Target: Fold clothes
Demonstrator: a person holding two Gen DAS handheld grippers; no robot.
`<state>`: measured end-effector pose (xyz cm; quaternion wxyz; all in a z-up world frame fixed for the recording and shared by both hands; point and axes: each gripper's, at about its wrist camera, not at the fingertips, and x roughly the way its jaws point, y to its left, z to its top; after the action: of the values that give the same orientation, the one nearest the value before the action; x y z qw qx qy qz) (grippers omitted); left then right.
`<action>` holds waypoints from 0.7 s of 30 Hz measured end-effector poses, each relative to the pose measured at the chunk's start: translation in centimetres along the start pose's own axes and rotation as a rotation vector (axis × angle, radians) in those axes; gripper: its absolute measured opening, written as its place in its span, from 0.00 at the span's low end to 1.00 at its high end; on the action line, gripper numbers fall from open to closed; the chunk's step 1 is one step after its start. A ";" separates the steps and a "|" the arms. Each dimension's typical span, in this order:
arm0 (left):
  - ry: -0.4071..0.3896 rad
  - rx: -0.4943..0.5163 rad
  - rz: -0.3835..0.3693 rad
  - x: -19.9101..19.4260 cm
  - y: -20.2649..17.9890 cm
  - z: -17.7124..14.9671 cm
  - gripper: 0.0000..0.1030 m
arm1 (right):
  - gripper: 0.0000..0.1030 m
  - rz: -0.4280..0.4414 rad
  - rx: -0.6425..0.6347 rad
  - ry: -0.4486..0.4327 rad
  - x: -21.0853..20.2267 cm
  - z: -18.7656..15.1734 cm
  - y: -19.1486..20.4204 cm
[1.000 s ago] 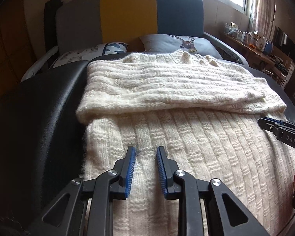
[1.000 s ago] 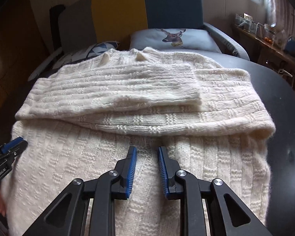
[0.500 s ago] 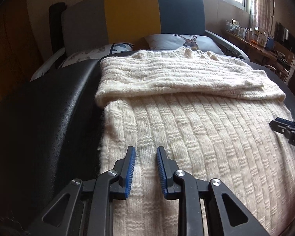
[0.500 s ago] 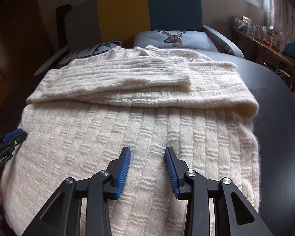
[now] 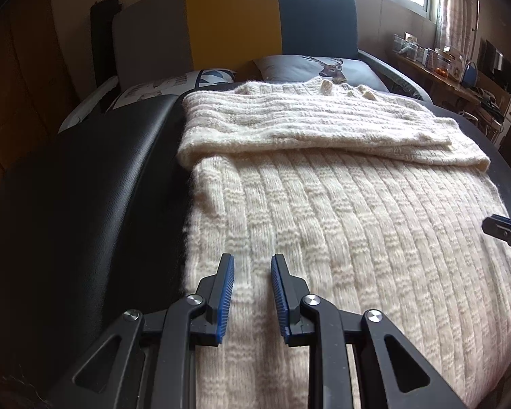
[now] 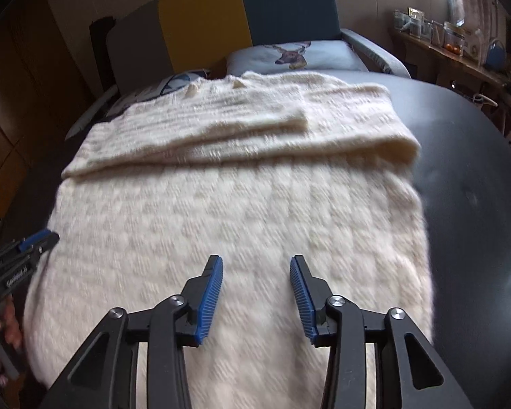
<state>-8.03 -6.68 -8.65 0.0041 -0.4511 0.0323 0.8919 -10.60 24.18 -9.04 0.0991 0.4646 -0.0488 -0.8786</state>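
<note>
Broadly, a black padded surface (image 5: 85, 204) filled the near scene, with a grey, yellow and teal chair back (image 5: 235, 24) rising at the far end and a deer-print cushion (image 6: 293, 56) lying in front of it. A cream knitted sweater (image 5: 340, 221) lay flat across the surface, its hem toward the near edge and its neckline at the far end. Both sleeves (image 5: 306, 126) were folded across the chest, one stacked on the other, forming a band over the far part of the garment.

The left gripper (image 5: 252, 289) hovered above the sweater near its left edge, jaws parted by a narrow gap and grasping nothing. The right gripper (image 6: 255, 293) hung over the near right part of the body, its jaws spread wider and also empty; its view was blurred, which suggests motion.

The next step looked like taking the hem at both corners to fold the body toward the far end. The risks: the loose, fluffy knit could let a jaw pinch only the top layer, so the fold would drag apart. An uneven lift between the two sides might skew the fold or slide the stacked sleeves out of place. The left gripper's narrow opening could also push the thick fabric instead of straddling it.
</note>
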 end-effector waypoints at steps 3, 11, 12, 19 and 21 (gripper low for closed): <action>-0.002 -0.007 -0.026 -1.0 0.9 -1.0 0.23 | 0.47 -0.001 0.014 -0.006 -1.8 -1.4 -1.4; 0.017 -0.025 -0.104 -3.8 4.5 -5.6 0.30 | 0.57 -0.037 0.087 0.000 -6.6 -5.5 -6.3; 0.019 -0.032 -0.117 -4.1 4.9 -6.1 0.32 | 0.58 -0.038 0.095 0.011 -6.8 -6.0 -6.8; 0.039 -0.113 -0.210 -5.7 7.0 -8.8 0.39 | 0.59 -0.030 0.132 0.058 -7.8 -8.9 -8.4; 0.042 -0.112 -0.241 -6.1 7.0 -9.4 0.39 | 0.59 -0.017 0.128 0.055 -8.0 -9.4 -8.2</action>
<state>2.93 -14.12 -8.94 0.0854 -0.4700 -0.0718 0.8756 0.48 33.95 -9.29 0.0631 0.4943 -0.0983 -0.8614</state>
